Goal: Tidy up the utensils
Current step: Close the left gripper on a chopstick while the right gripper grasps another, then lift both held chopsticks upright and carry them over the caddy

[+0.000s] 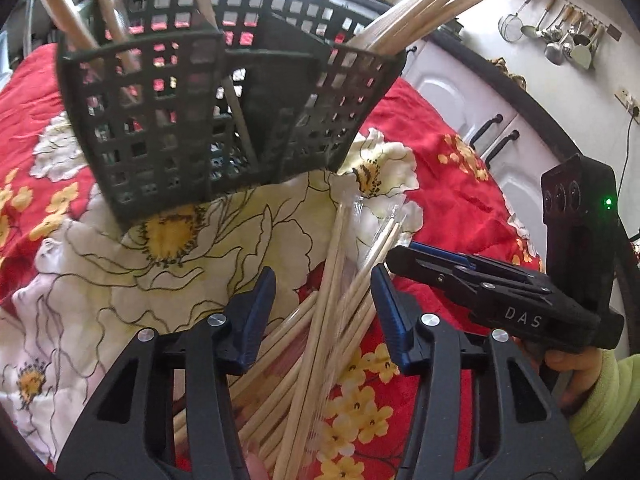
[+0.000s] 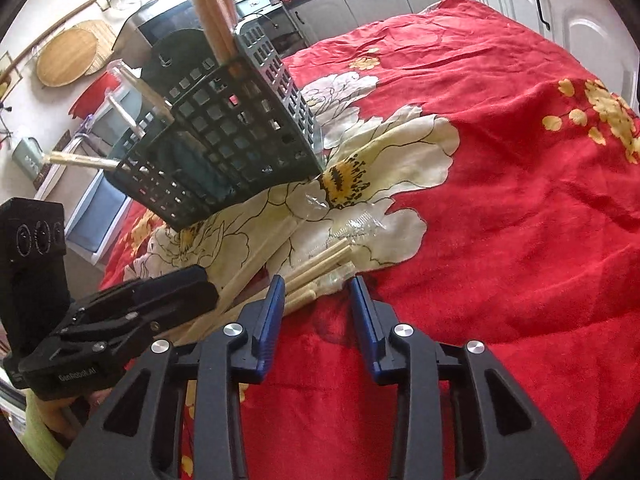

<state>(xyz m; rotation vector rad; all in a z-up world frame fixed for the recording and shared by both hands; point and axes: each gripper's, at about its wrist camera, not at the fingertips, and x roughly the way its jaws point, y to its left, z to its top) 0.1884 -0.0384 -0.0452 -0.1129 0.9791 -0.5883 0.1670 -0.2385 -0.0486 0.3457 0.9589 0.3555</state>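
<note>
A dark green slotted utensil caddy (image 1: pixel 224 120) stands on the red floral cloth, also in the right wrist view (image 2: pixel 224 148). It holds wooden chopsticks (image 1: pixel 424 12) in its right compartment and thicker wooden handles (image 1: pixel 108 16) on the left. A bundle of loose chopsticks (image 1: pixel 320 344) in clear plastic wrap lies on the cloth, also seen from the right (image 2: pixel 316 276). My left gripper (image 1: pixel 324 312) is open, its jaws either side of the bundle. My right gripper (image 2: pixel 316 312) is open and empty, just behind the bundle's ends.
The red floral cloth (image 2: pixel 520 200) covers the whole surface. White cabinets with black handles (image 1: pixel 492 136) stand beyond its far edge. Ladles and strainers (image 1: pixel 560 36) hang on the wall. My right gripper's body (image 1: pixel 500 300) sits close beside the left one.
</note>
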